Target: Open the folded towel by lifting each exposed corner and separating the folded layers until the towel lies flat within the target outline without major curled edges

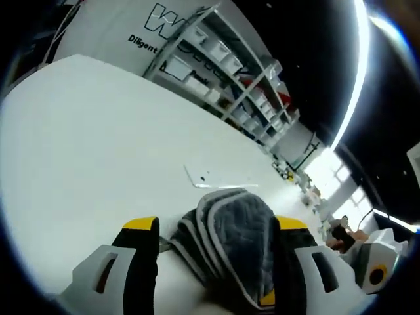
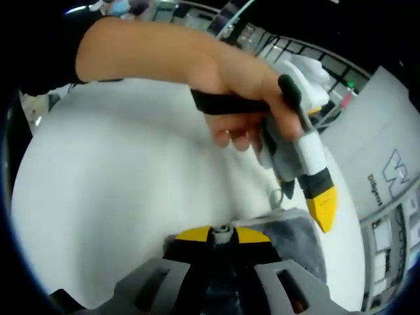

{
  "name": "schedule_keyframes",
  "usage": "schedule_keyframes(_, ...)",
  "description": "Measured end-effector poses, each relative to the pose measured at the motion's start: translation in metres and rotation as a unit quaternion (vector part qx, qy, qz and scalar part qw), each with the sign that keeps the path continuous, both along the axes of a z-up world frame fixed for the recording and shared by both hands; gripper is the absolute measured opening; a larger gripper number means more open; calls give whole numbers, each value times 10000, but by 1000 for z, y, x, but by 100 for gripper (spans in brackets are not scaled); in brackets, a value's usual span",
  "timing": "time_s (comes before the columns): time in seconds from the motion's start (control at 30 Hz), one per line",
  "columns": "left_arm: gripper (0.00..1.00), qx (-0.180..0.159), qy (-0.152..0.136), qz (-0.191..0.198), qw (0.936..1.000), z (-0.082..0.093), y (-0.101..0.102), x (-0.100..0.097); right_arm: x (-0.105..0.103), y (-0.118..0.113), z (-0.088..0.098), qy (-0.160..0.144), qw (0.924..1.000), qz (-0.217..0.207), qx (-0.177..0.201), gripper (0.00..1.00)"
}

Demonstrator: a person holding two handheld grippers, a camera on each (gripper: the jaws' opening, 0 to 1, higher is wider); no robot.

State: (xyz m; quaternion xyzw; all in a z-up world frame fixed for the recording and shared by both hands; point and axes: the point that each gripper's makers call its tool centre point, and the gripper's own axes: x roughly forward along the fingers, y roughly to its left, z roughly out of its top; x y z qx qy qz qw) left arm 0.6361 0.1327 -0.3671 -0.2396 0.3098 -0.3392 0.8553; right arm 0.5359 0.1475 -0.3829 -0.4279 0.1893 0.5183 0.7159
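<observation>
In my left gripper view, the folded grey towel [image 1: 230, 246] with pale edging lies on the white table [image 1: 92, 144], bunched between the two yellow-tipped jaws of my left tongs [image 1: 216, 226], which stand spread wide on either side of it without squeezing it. The towel's long axis runs away from me along the jaws, its rounded folded end pointing toward the far edge of the table and its near end cut off at the bottom of the view. Its stacked layers show as pale stripes along the left side. Just beyond it a thin pale outline mark [image 1: 213, 182] lies on the table, hard to make out. Shelving with white bins [image 1: 223, 72] stands behind the table. In my right gripper view, my right tongs [image 2: 222, 233] are clenched together over the grey towel [image 2: 298, 243], and I cannot tell whether cloth is caught between them, since the jaws hide the spot. My left hand [image 2: 236, 98] grips the left tongs' handle above, one yellow tip [image 2: 323, 207] pointing down beside the towel
</observation>
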Motion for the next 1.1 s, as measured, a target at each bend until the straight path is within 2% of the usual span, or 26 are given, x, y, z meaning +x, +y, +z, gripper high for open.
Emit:
schedule_keyframes(0.07,65,52,12,-34,10000,-3,3,6,0,0,0,-6,10000,12,0,8)
schedule_keyframes(0.13,63,91,-13,-51,9999,-6,-1,0,0,1,0,-40,10000,27,-8,8)
schedule_keyframes(0.4,56,45,101,-180,9998,-8,-4,8,1,0,1,-52,10000,31,22,8)
schedule_keyframes(0.6,46,143,149,-278,9994,-14,-3,16,-2,-2,0,-76,9999,36,57,8)
schedule_keyframes(0.67,40,209,145,-261,9993,-17,-5,11,-1,-2,1,-84,9999,17,80,8)
schedule_keyframes(0.77,27,257,110,-175,9995,-18,-4,10,-1,-3,1,-97,9999,18,83,8)
schedule_keyframes(0.93,18,416,-8,-185,9990,-19,0,16,0,-3,2,-118,9999,17,111,8)
schedule_keyframes(0.97,17,640,-307,-256,9971,-18,0,20,0,-3,2,-130,9998,15,121,8)
schedule_keyframes(1.1,12,456,-227,-245,9984,-12,2,30,6,-2,2,-135,9998,12,124,8)
